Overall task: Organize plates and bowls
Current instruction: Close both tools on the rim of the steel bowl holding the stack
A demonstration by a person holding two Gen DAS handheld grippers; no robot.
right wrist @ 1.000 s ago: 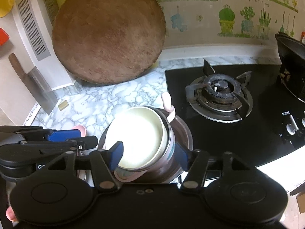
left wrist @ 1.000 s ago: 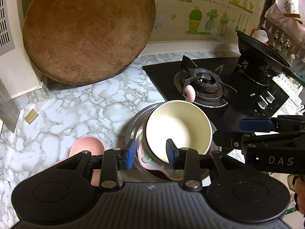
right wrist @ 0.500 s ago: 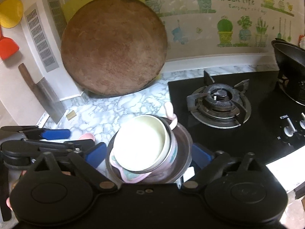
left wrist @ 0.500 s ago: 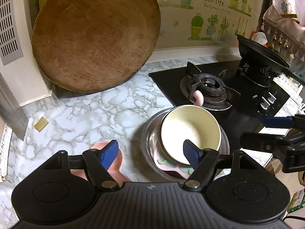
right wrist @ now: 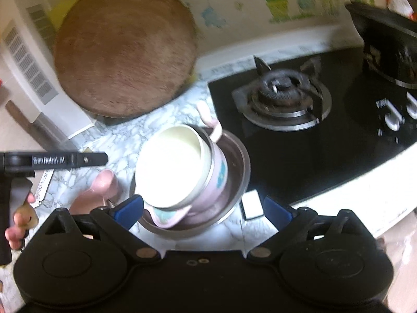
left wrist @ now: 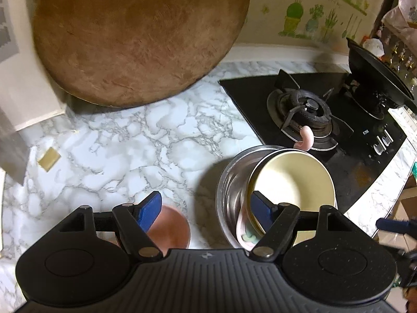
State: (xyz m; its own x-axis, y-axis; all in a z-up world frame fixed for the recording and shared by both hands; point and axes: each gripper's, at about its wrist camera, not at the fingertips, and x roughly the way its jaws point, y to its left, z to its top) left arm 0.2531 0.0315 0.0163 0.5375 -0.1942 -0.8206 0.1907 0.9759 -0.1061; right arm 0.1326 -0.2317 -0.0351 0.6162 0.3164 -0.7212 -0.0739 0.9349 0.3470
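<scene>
Two hand-held grippers hang over a marbled tabletop (left wrist: pixel 135 140), both with jaws spread and nothing pressed between the pads. The left hand-held gripper (left wrist: pixel 206 212) stands over bare tabletop, one blue pad over a small pink dish (left wrist: pixel 172 230) and the other in front of the steel bowl (left wrist: pixel 226 182), touching neither as far as can be seen. The right hand-held gripper (right wrist: pixel 204 212) straddles the same stack from the near side, its pads clear of the steel rim.

The stack sits beside the black gas hob (left wrist: pixel 338 130): a cream bowl (left wrist: pixel 292 185) rests tilted inside a pink handled bowl (right wrist: pixel 219 177), which lies in the steel bowl. A round wooden board (left wrist: pixel 135 36) leans against the back wall. A wok (left wrist: pixel 378 78) occupies the far burner. The right wrist view is blurred.
</scene>
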